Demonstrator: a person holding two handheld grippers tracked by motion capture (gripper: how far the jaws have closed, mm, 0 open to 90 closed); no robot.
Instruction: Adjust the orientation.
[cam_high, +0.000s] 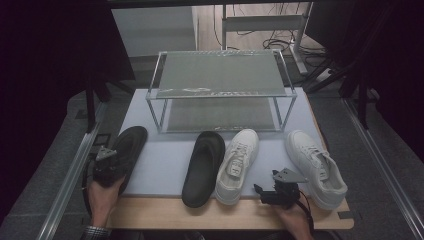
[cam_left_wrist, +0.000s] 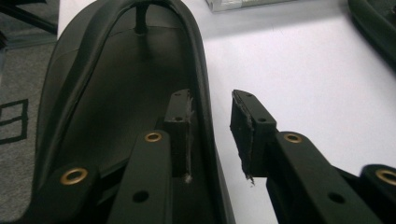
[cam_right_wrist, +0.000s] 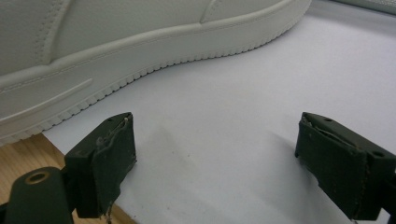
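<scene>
Left gripper (cam_high: 111, 161): lower left of the high view, jaws straddling the right rim of the black slipper (cam_high: 126, 151), one inside, one outside, pads not yet pressing.
Right gripper (cam_high: 272, 192): lower right, spread wide, holding nothing.
Middle row: second black slipper (cam_high: 203, 168), two white sneakers (cam_high: 238, 165) (cam_high: 316, 167) on the mat (cam_high: 165, 160).
Far: glass rack (cam_high: 220, 90).
</scene>
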